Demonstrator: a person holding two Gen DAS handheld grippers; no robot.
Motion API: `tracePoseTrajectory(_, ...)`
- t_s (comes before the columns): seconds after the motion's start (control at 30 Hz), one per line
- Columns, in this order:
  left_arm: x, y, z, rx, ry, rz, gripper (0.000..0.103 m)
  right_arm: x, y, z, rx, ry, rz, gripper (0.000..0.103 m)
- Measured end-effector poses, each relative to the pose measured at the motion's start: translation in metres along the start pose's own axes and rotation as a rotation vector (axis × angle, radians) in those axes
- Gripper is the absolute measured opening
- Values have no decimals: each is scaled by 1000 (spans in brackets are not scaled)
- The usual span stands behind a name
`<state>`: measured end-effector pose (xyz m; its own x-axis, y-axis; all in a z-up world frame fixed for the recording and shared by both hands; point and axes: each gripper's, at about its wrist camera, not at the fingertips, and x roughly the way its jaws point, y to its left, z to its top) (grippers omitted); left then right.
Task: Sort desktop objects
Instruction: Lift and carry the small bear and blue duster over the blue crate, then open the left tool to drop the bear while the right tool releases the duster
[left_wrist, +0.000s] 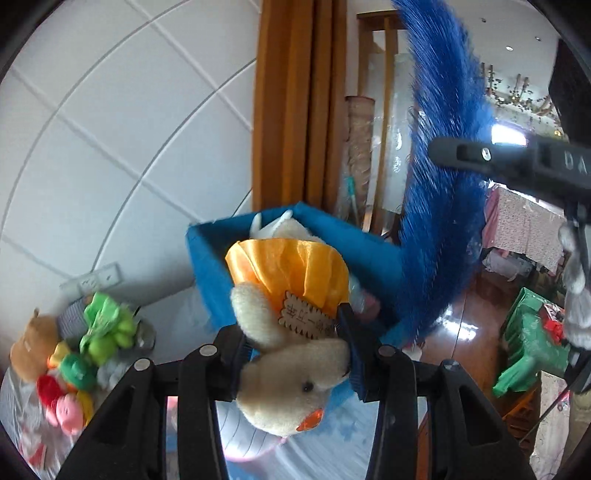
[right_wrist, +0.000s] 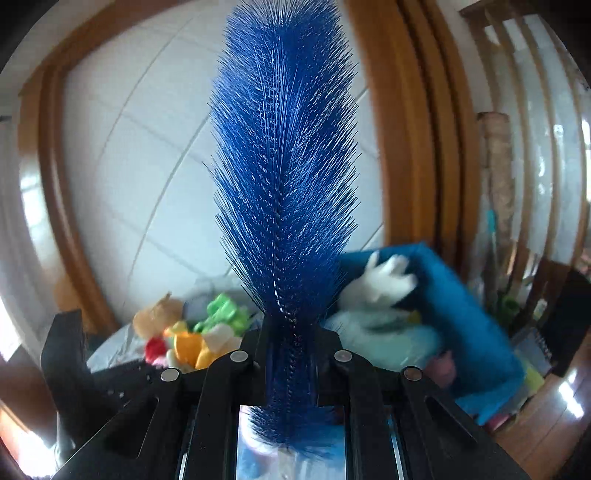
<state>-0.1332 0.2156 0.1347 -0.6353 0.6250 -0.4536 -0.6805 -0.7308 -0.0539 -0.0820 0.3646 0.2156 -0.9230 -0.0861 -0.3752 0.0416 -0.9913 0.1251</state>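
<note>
My left gripper (left_wrist: 295, 350) is shut on a cream plush duck (left_wrist: 291, 384) in an orange satin dress (left_wrist: 291, 273); the toy hangs head-down toward the camera, with a wooden tag on its front. Behind it stands a blue fabric box (left_wrist: 207, 258) with another white plush inside. My right gripper (right_wrist: 291, 350) is shut on a long blue bristle brush (right_wrist: 284, 166) that points straight up. The same blue brush (left_wrist: 443, 184) crosses the right of the left wrist view, with the right gripper's black finger (left_wrist: 480, 157) on it.
A pile of small plush toys (left_wrist: 74, 354) in green, red, yellow and brown lies at the left, also seen as plush toys (right_wrist: 192, 332). The blue box (right_wrist: 461, 314) holds a white plush (right_wrist: 380, 284). Tiled wall, wooden door frame (left_wrist: 295, 103), green bag (left_wrist: 528, 343).
</note>
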Motion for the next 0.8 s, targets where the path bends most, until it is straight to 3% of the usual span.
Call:
tracePoseTrajectory(0.2,74,-27,39,-7,-3,33,43,22,-60,52,-49,-46,-36,14)
tracePoseTrajectory(0.3,119,-38,52,-34,38,32,43,41,-96,68,-68,-36,-28,14)
tracePoseTrajectory(0.53,230,-43,70,-116,160,76,43,145,-195,49,-67,195,-33,14)
tracePoseTrajectory(0.8,325,-22,68,-140,344,165,43,259,-256,-12,10,429,-37,14)
